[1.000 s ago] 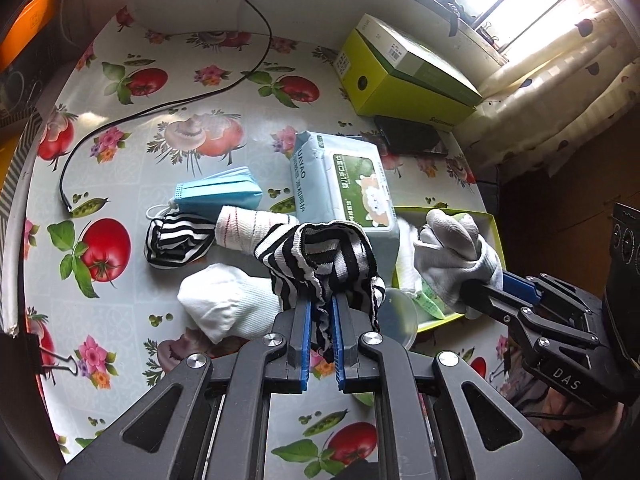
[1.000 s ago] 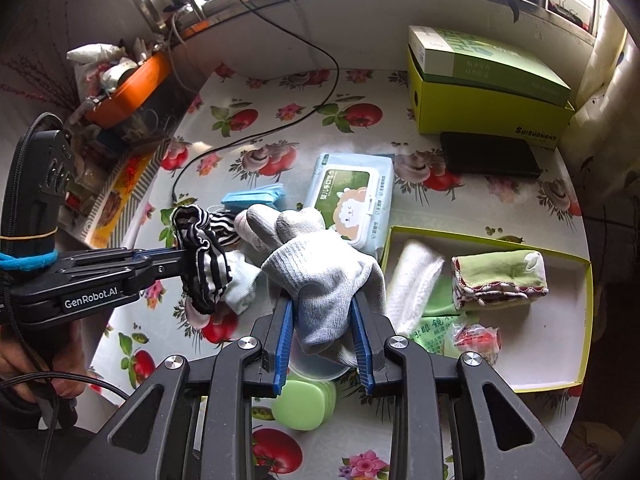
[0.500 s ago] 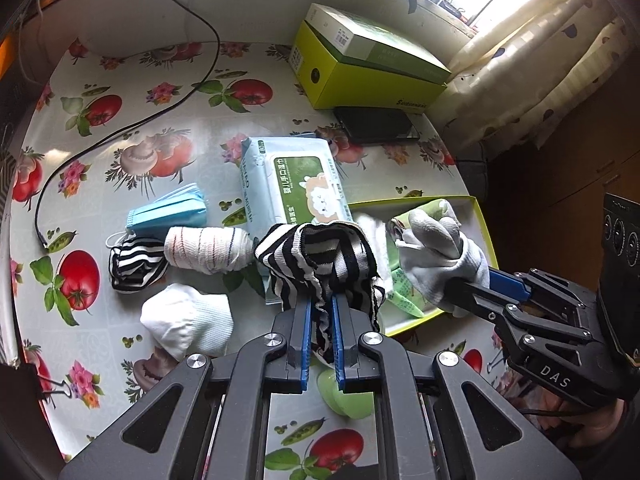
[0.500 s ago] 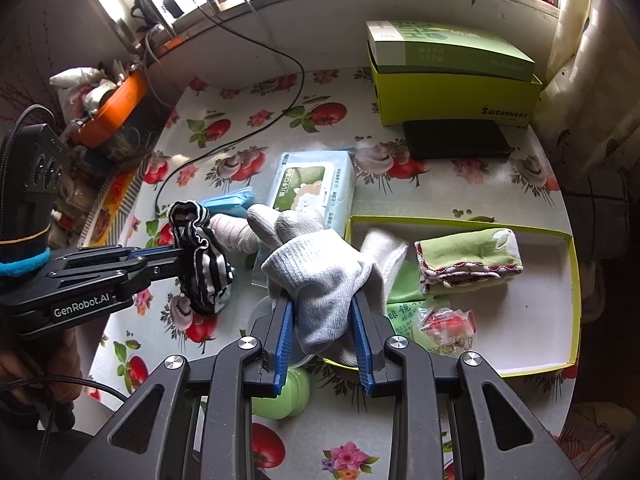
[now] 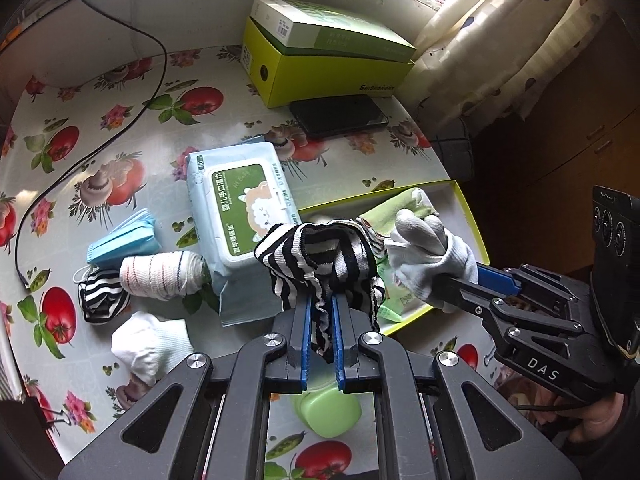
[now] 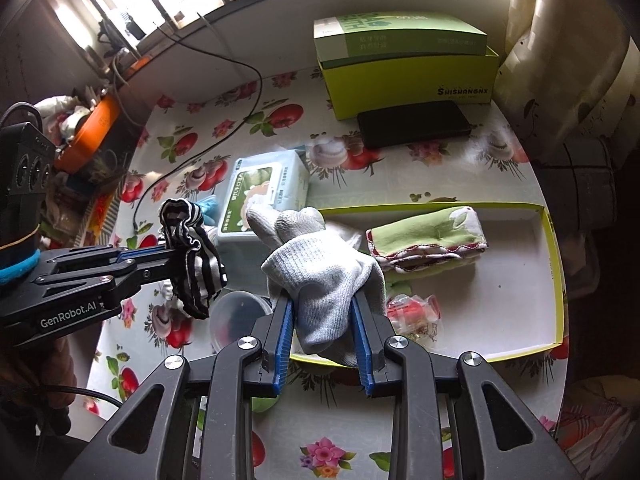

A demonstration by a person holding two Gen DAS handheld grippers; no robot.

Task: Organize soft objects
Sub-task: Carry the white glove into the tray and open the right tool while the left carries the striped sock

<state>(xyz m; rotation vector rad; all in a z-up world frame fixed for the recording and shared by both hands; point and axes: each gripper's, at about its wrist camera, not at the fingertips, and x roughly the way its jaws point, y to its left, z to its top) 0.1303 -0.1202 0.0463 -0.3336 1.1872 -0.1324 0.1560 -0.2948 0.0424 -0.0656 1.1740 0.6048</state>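
My left gripper [image 5: 320, 304] is shut on a black-and-white striped sock [image 5: 320, 256], held above the wipes pack [image 5: 240, 216] and the near-left corner of the yellow-rimmed tray [image 6: 554, 280]. To its right, my right gripper [image 6: 324, 300] is shut on a grey-white knit glove [image 6: 320, 264], which hangs over the tray's left end. The tray holds a folded green cloth [image 6: 428, 240], a white sock and a red packet [image 6: 412, 312]. Left on the table lie a rolled sock [image 5: 160, 276], another striped sock [image 5: 100, 300], a white sock [image 5: 152, 344] and a blue mask [image 5: 124, 244].
A yellow-green box [image 5: 332, 64] with a black flat case [image 5: 340, 114] in front of it stands at the back. A black cable [image 5: 100, 144] crosses the back left. A green round case [image 5: 328, 412] and a clear lid [image 6: 236, 316] sit near the front edge.
Both grippers have carried the striped sock and the glove to the right, from over the loose socks toward the tray. Both grips are unchanged.
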